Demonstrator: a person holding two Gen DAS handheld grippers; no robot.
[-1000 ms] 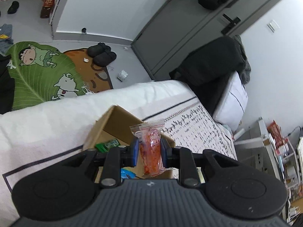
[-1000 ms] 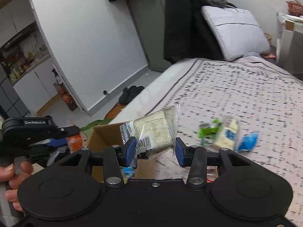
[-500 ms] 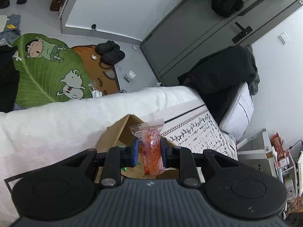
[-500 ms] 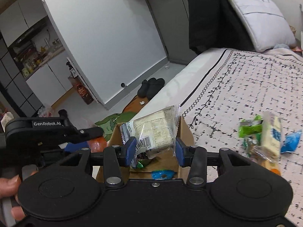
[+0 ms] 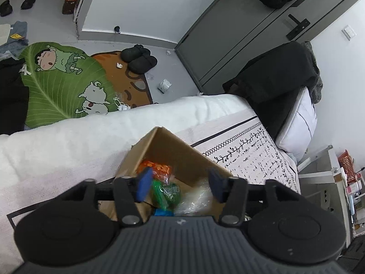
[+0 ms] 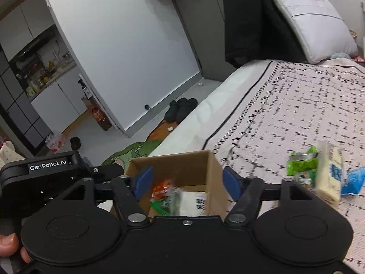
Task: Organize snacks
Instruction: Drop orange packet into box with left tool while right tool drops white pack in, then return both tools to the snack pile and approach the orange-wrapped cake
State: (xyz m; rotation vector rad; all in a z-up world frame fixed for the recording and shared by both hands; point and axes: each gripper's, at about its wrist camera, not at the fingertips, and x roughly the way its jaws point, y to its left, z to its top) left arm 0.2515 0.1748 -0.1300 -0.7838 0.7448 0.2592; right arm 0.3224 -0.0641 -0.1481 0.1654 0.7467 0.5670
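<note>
An open cardboard box (image 5: 173,147) stands on the bed near its edge; it also shows in the right wrist view (image 6: 194,163). Inside lie an orange snack packet (image 5: 157,167), a green packet (image 5: 170,190) and a clear-wrapped pale packet (image 5: 196,202), also seen from the right (image 6: 196,203). My left gripper (image 5: 179,185) is open and empty just above the box. My right gripper (image 6: 188,180) is open and empty above the box too. Loose snacks lie on the bedspread to the right: a green packet (image 6: 301,163), a pale yellow packet (image 6: 329,173) and a blue one (image 6: 353,180).
The box sits on a patterned bedspread (image 6: 296,105) beside a white blanket (image 5: 68,141) at the bed's edge. A pillow (image 6: 312,22) and dark clothing (image 5: 278,77) lie at the head. A green rug (image 5: 59,84) and black slippers (image 5: 139,57) are on the floor.
Both grippers have opened. The orange packet has dropped from the left gripper and the pale wrapped packet from the right gripper into the box.
</note>
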